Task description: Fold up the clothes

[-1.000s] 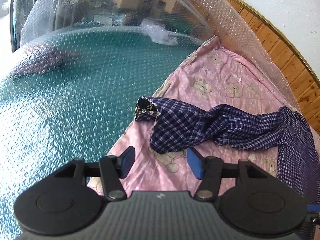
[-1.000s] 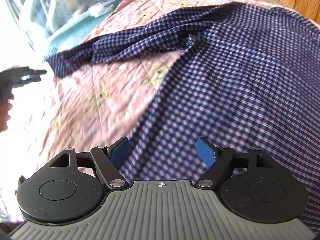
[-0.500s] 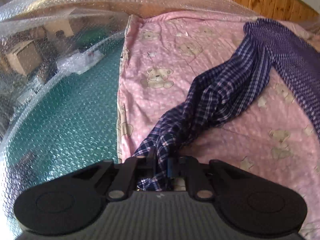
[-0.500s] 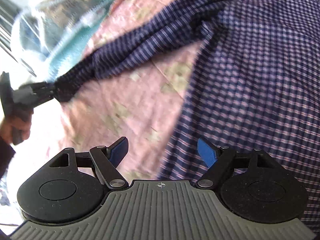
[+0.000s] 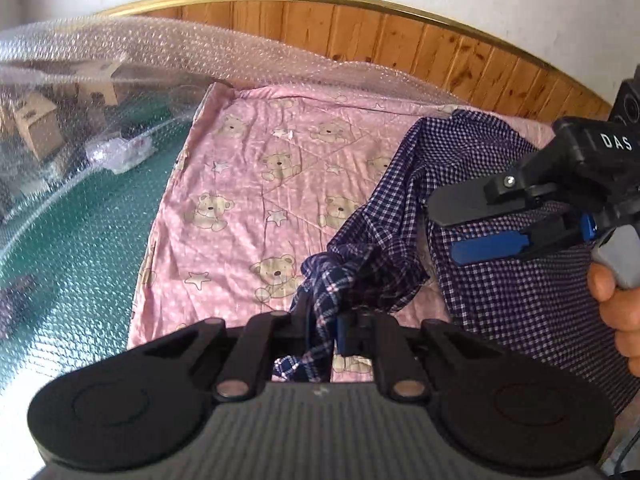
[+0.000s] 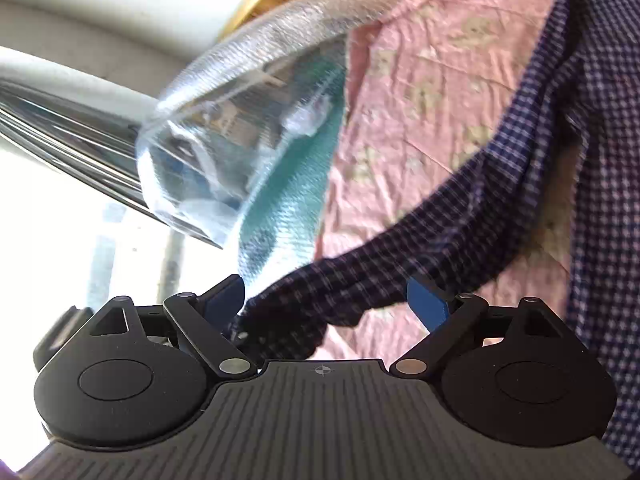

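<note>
Two grippers: left gripper jaws clenched on a sleeve of the navy-and-white checked shirt, easing slightly; shirt lies across pink bear-print bedspread; right gripper jaws opening, sleeve between them ungripped.

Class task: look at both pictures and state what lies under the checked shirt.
Under the checked shirt lies a pink bear-print quilt, showing beside and below its lifted sleeve. Whatever sits beneath the shirt's body is covered.

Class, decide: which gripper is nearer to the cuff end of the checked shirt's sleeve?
Left. The left gripper is clamped on the sleeve; the right gripper, jaws opening, hovers over the shirt body.
</note>
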`<action>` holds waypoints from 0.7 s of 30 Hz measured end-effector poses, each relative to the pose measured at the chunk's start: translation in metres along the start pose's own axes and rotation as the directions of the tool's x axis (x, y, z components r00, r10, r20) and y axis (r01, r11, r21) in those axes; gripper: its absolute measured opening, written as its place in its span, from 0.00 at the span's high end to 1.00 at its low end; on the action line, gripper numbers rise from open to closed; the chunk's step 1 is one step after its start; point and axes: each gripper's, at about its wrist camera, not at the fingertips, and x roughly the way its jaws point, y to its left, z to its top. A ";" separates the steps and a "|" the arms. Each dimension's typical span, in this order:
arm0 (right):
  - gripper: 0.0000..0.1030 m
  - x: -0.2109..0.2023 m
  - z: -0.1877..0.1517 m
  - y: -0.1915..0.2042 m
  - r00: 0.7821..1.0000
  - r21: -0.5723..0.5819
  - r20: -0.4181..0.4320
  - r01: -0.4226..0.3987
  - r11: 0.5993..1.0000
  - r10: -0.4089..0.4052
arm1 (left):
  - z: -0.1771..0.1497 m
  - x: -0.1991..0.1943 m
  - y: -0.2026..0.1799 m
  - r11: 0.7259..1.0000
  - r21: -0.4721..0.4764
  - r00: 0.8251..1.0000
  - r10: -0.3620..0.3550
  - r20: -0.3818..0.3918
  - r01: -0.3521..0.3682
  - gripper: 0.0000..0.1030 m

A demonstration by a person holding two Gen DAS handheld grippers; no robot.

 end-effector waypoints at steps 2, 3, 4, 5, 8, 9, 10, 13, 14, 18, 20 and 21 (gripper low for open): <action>0.12 -0.002 -0.011 -0.014 0.999 0.050 -0.024 -0.026 0.998 0.027 | -0.007 0.001 -0.015 0.999 0.032 1.000 0.007 -0.025 -0.006 0.84; 0.12 -0.003 -0.016 -0.021 0.998 0.077 -0.035 -0.040 0.996 0.043 | -0.011 0.001 -0.022 0.999 0.040 0.999 0.011 -0.034 -0.010 0.81; 0.12 -0.003 -0.020 -0.029 0.997 0.114 -0.041 -0.057 0.992 0.062 | -0.015 0.002 -0.030 0.999 0.049 0.999 0.016 -0.042 -0.014 0.80; 0.12 -0.002 -0.023 -0.037 0.996 0.152 -0.045 -0.073 0.986 0.081 | -0.019 0.001 -0.034 1.000 0.026 0.999 0.006 -0.045 -0.004 0.78; 0.13 -0.002 -0.033 -0.054 0.997 0.213 -0.047 -0.049 0.976 0.061 | -0.030 -0.002 -0.023 0.983 -0.182 0.998 -0.034 -0.047 0.025 0.75; 0.13 -0.005 -0.036 -0.059 0.998 0.220 -0.043 -0.043 0.975 0.054 | -0.033 -0.004 -0.007 0.949 -0.311 0.997 -0.066 -0.029 0.053 0.75; 0.13 -0.007 -0.040 -0.065 0.998 0.227 -0.038 -0.037 0.973 0.047 | -0.042 -0.009 0.023 0.855 -0.504 0.992 -0.125 0.030 0.123 0.76; 0.13 -0.013 -0.049 -0.082 0.999 0.250 -0.042 -0.016 0.968 0.028 | -0.076 0.002 0.098 0.553 -0.795 0.963 -0.224 0.147 0.250 0.62; 0.13 -0.015 -0.052 -0.088 0.999 0.252 -0.048 -0.002 0.968 0.015 | -0.083 0.010 0.114 0.549 -0.809 0.972 -0.206 0.111 0.209 0.55; 0.13 -0.025 -0.056 -0.100 0.996 0.198 -0.048 0.087 0.976 -0.079 | -0.107 0.031 0.160 0.563 -0.822 0.988 -0.154 -0.009 0.080 0.51; 0.13 -0.035 -0.055 -0.106 0.991 0.173 -0.036 0.130 0.976 -0.125 | -0.111 0.027 0.162 0.592 -0.801 0.988 -0.157 -0.001 0.094 0.40; 0.13 -0.038 -0.054 -0.110 0.990 0.174 -0.029 0.140 0.975 -0.137 | -0.109 0.023 0.154 0.642 -0.760 0.987 -0.159 0.005 0.107 0.27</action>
